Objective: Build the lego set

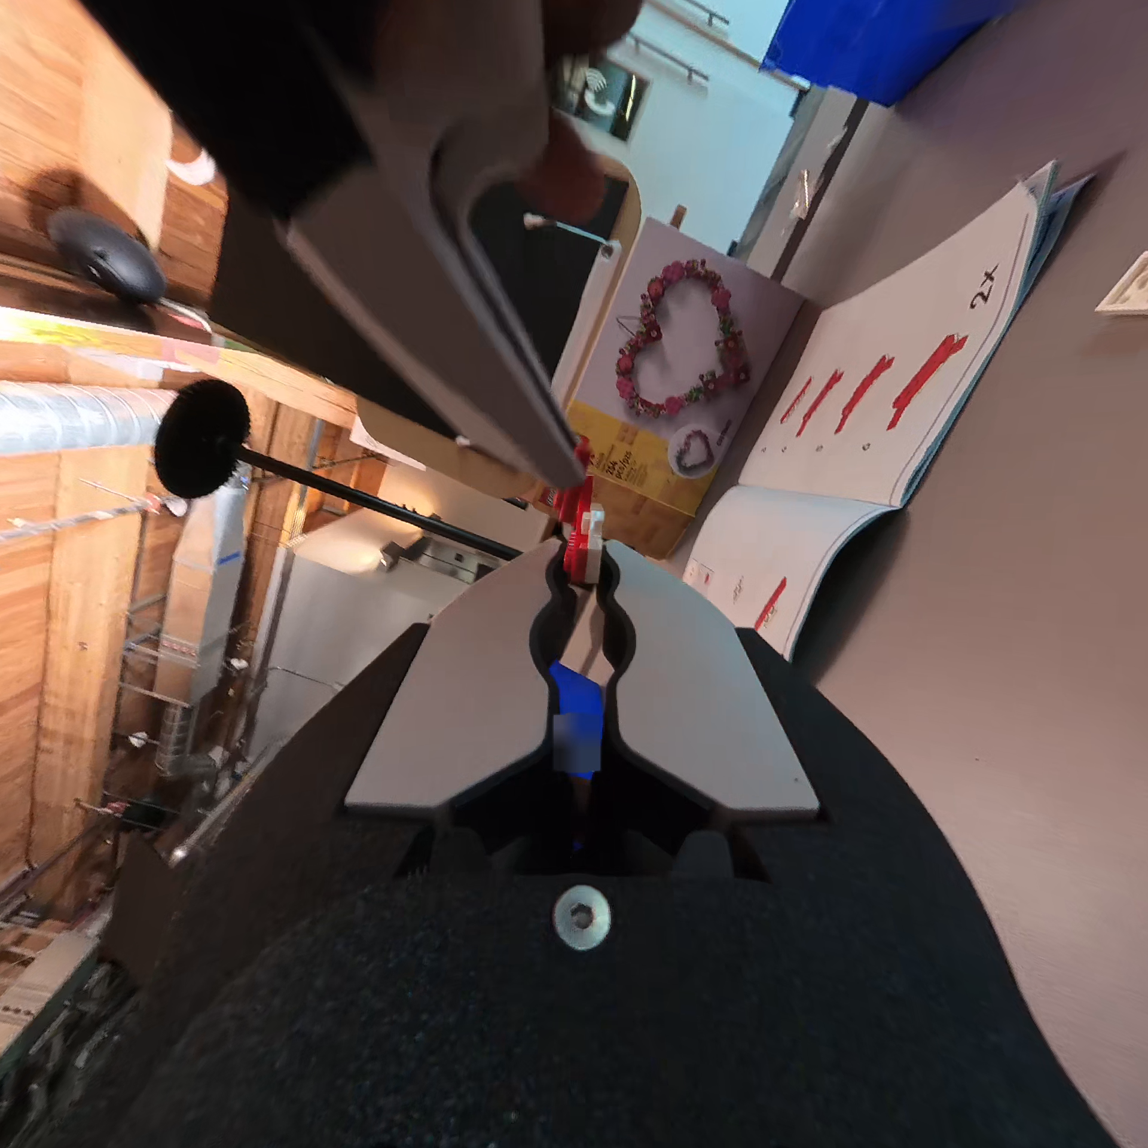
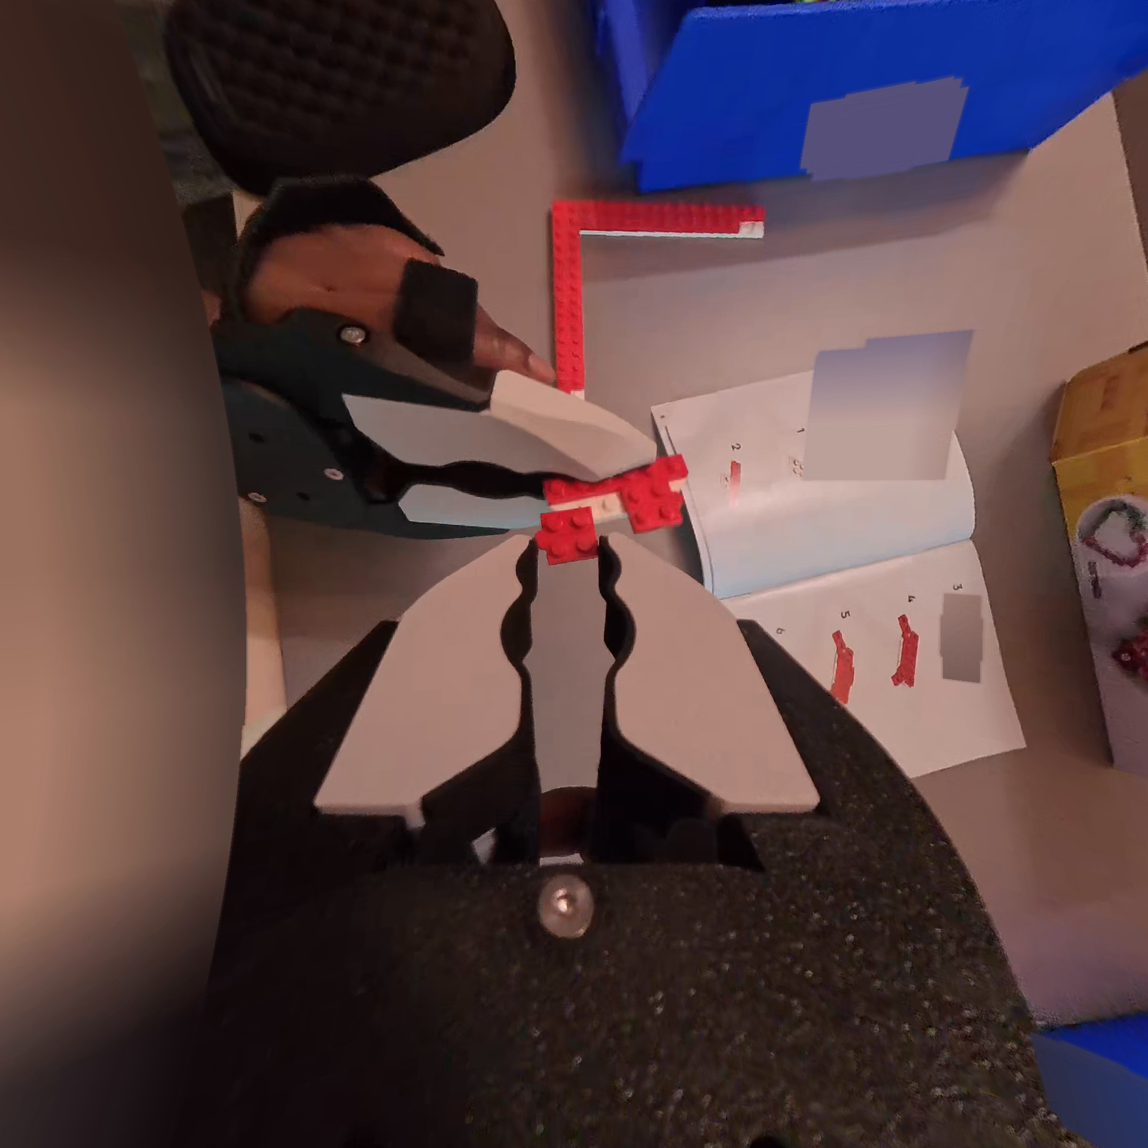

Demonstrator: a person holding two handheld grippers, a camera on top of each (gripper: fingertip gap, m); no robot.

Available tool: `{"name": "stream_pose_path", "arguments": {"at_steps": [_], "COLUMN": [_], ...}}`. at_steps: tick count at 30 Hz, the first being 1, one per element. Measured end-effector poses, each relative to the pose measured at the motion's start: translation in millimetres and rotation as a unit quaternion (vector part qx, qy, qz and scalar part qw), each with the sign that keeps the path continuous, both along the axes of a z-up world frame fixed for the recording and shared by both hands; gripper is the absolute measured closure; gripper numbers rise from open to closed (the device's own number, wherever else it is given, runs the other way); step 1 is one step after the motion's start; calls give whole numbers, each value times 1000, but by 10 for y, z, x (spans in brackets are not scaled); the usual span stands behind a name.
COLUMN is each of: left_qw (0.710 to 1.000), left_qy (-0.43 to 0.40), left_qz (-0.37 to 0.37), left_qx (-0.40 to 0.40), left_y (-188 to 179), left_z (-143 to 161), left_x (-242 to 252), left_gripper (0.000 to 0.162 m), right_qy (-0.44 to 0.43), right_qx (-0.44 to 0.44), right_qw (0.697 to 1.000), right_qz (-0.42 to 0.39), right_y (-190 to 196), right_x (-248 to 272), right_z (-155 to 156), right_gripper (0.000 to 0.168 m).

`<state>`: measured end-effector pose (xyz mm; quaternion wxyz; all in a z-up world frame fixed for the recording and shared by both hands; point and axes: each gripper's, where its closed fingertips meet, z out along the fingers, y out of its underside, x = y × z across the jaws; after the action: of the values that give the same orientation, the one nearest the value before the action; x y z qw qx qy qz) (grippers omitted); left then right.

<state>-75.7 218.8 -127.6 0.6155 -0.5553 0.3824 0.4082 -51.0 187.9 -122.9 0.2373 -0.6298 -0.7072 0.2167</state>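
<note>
Right tool (image 2: pixel 564 550): nearest in the right wrist view, fingers a narrow gap apart, clamped on the near end of a small red plate (image 2: pixel 566 534).
Red plate: pressed against the near edge of the red-and-white assembly (image 2: pixel 627 491), held up above the desk (image 2: pixel 683 310).
Left tool (image 1: pixel 581 553): fingers closed tight on the assembly's edge; in the right wrist view it reaches in from the left, with a person's hand (image 2: pixel 348 279) on its grip.
What stands in the way: in the left wrist view the right tool's grey finger (image 1: pixel 472 348) crosses from the upper left and covers the far part of the assembly; the left tool's upper finger hides part of it in the right wrist view.
Instruction booklet (image 2: pixel 857 559): lying open on the desk just right of the tools.
L-shaped red frame (image 2: pixel 568 292): flat on the desk beyond the assembly, well apart from it.
Set box (image 1: pixel 677 373): standing beyond the booklet in the left wrist view.
Blue bin (image 2: pixel 838 81): far edge of the desk.
Black chair back (image 2: pixel 335 81): far left.
</note>
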Motion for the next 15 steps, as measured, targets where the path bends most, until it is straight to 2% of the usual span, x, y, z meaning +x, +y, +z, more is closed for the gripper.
{"name": "stream_pose_path", "arguments": {"at_steps": [15], "left_qw": [999], "left_qy": [-48], "left_qz": [-19], "left_qx": [3], "left_y": [-45], "left_z": [37], "left_x": [46], "left_gripper": [155], "right_qy": [-141], "right_qx": [16], "right_qw": [989], "right_qz": [31], "right_y": [27], "right_x": [-22], "right_z": [52], "right_gripper": [150]}}
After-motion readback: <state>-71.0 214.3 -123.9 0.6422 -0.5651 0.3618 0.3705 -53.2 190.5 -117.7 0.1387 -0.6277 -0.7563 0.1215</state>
